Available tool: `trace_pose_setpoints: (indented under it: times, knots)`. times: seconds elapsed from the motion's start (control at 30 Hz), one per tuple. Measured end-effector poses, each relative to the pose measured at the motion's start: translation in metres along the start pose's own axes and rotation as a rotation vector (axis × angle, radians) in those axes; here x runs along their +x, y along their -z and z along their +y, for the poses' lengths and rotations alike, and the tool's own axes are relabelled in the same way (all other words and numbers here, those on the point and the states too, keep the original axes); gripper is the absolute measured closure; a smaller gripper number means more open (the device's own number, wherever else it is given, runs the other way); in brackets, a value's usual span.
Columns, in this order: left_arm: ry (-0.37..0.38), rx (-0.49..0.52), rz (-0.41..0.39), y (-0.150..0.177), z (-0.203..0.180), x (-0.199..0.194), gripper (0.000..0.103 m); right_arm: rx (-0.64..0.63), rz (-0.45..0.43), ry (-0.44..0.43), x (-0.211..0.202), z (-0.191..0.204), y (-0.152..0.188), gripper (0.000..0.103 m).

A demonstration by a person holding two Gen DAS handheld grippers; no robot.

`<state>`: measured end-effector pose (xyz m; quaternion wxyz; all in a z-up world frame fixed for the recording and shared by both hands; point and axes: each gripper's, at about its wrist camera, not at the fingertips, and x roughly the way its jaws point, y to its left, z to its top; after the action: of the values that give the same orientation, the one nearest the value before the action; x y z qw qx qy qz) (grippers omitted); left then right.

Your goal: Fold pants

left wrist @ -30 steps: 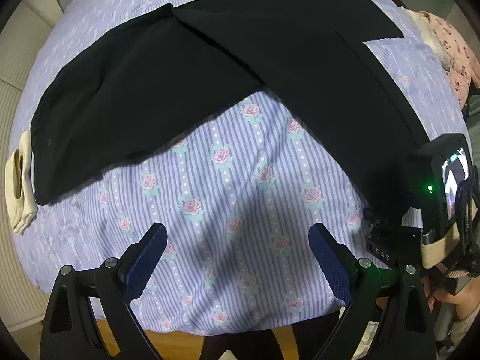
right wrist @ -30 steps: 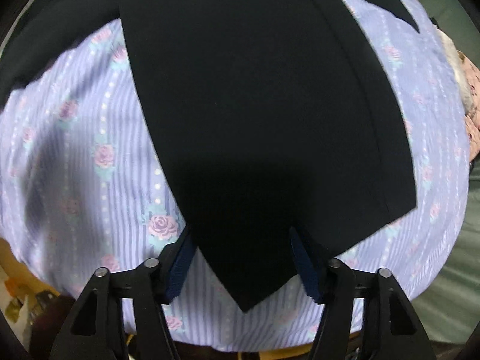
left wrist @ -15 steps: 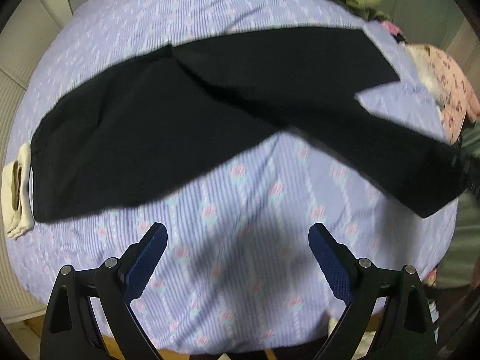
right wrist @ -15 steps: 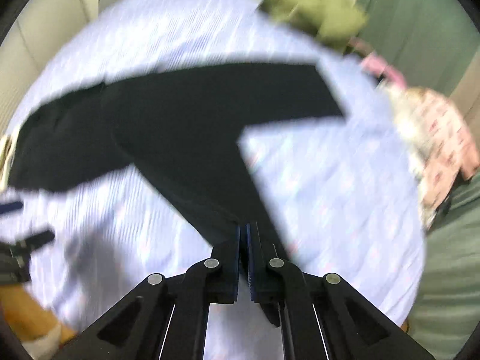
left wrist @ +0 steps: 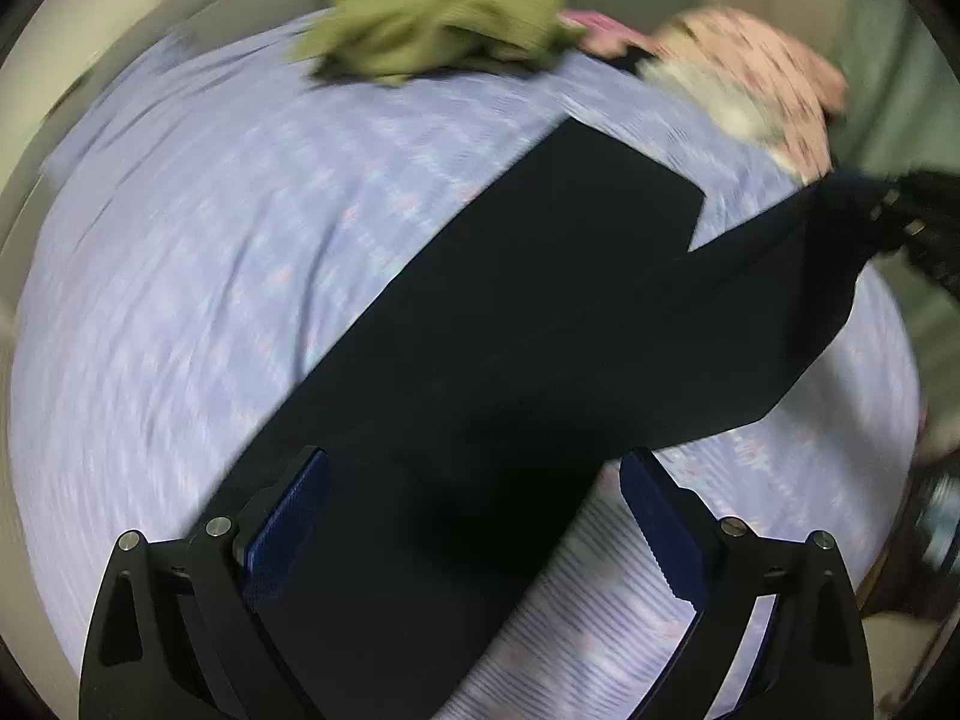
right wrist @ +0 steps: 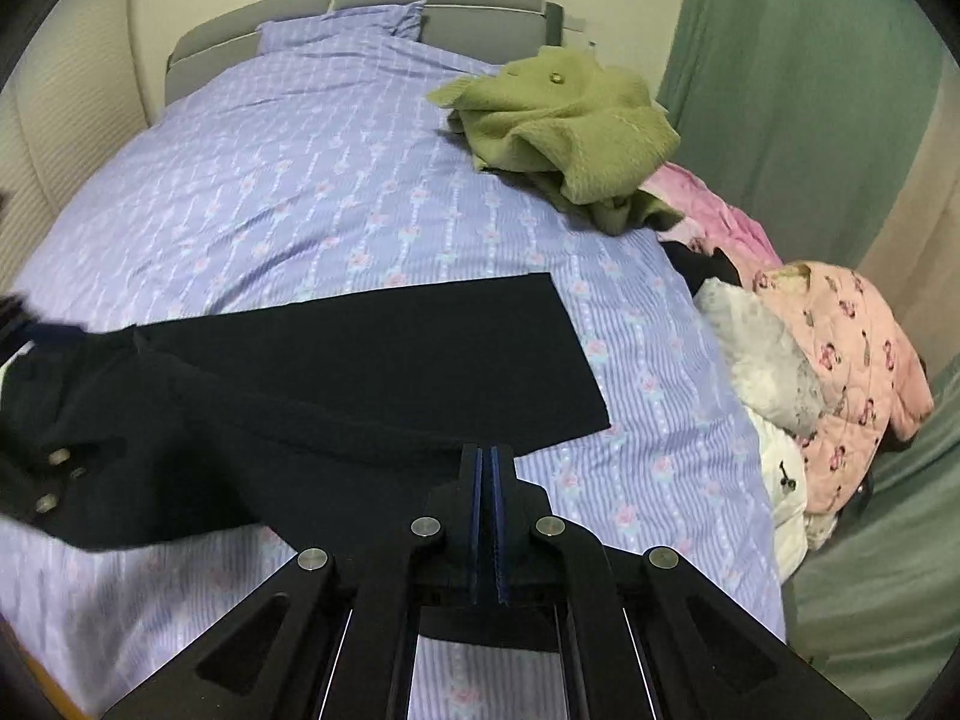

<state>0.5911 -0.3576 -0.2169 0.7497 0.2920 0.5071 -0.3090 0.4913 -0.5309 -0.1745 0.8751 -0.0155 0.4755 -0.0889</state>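
- R hand-held gripper (right wrist: 486, 462): my jaws fully closed, pinching the hem end of one leg of the black pants (right wrist: 360, 360); fabric runs from the pads away to the left, lifted off the bed there.
- L hand-held gripper (left wrist: 474, 510): my jaws wide apart, nothing clamped. Pants fabric lies below/between the blue pads (left wrist: 288, 516); contact w/ cloth – can't tell, left wrist view is blurred.
- Pants: spread across the near half of the bed (right wrist: 300, 180), on the lilac striped rose-print cover. One leg lies flat, its cut end pointing toward the right side of the bed; the other leg is the one I'm holding up, crossing partly over the flat one.
- Waist end sits at the left edge of the right wrist view, buttons (right wrist: 57, 457) visible.
- Other stuff, apart from the pants: green sweater (right wrist: 558, 120) toward the far right of the bed, pink quilted garment (right wrist: 852, 360) + pale fleece at the right edge, pillow (right wrist: 342, 27) by the grey headboard.
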Motion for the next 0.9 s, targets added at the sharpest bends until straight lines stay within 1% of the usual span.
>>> trace_pose_setpoints:
  times: [0.07,0.17,0.2,0.23,0.27,0.3,0.33,0.37,0.4,0.43,0.47,0.57,0.6,0.67,0.7,0.77,0.8,0.83,0.87,0.9]
  knots:
    - [0.010,0.100,0.055,-0.019,-0.006,0.029,0.005,0.020,-0.006,0.002,0.002,-0.008,-0.002,0.099]
    - [0.062,0.175,0.137,-0.033,-0.019,0.061,0.007,0.042,-0.008,0.000,0.006,-0.015,-0.005,0.099]
    - [0.071,0.180,0.151,-0.036,-0.020,0.070,0.014,0.045,-0.007,0.002,0.008,-0.017,-0.006,0.099]
    - [0.086,0.175,0.162,-0.040,-0.018,0.078,0.029,0.046,-0.005,0.004,0.012,-0.019,-0.008,0.099]
    - [0.096,0.164,0.167,-0.044,-0.016,0.083,0.038,0.045,-0.003,0.012,0.015,-0.021,-0.010,0.099]
    - [0.100,0.150,0.168,-0.048,-0.013,0.087,0.054,0.044,-0.001,0.015,0.019,-0.023,-0.013,0.100]
    - [0.098,0.134,0.162,-0.050,-0.008,0.089,0.065,0.043,-0.001,0.021,0.022,-0.025,-0.015,0.100]
    - [0.090,0.116,0.153,-0.053,-0.003,0.090,0.072,0.039,-0.003,0.035,0.027,-0.027,-0.019,0.100]
    - [0.086,0.094,0.142,-0.056,0.002,0.091,0.086,0.034,-0.006,0.046,0.031,-0.028,-0.022,0.100]
    - [0.099,0.063,0.134,-0.060,0.009,0.091,0.096,0.029,-0.012,0.061,0.036,-0.030,-0.028,0.100]
    - [0.088,0.030,0.118,-0.063,0.016,0.091,0.101,0.029,-0.017,0.068,0.041,-0.032,-0.034,0.101]
    - [0.072,-0.070,0.076,-0.075,0.040,0.093,0.101,0.027,-0.043,0.086,0.057,-0.041,-0.060,0.101]
    - [0.059,-0.114,0.078,-0.081,0.050,0.098,0.101,0.016,-0.050,0.103,0.067,-0.044,-0.073,0.102]
    - [0.033,-0.164,0.071,-0.088,0.062,0.104,0.101,0.006,-0.064,0.144,0.084,-0.051,-0.092,0.103]
    - [0.021,-0.191,0.071,-0.091,0.068,0.107,0.098,0.012,-0.061,0.139,0.098,-0.058,-0.105,0.103]
    - [0.011,-0.247,0.073,-0.092,0.078,0.110,0.087,0.021,-0.032,0.151,0.122,-0.069,-0.119,0.103]
    - [0.039,-0.262,0.067,-0.091,0.080,0.109,0.070,0.043,-0.017,0.140,0.133,-0.078,-0.124,0.103]
    - [0.072,-0.267,0.057,-0.091,0.081,0.107,0.051,0.077,-0.012,0.119,0.138,-0.085,-0.125,0.102]
    - [0.089,-0.260,0.045,-0.090,0.080,0.106,0.045,0.111,-0.007,0.096,0.142,-0.092,-0.124,0.099]
    - [0.095,-0.240,0.030,-0.089,0.078,0.103,0.044,0.137,-0.001,0.073,0.145,-0.098,-0.120,0.094]
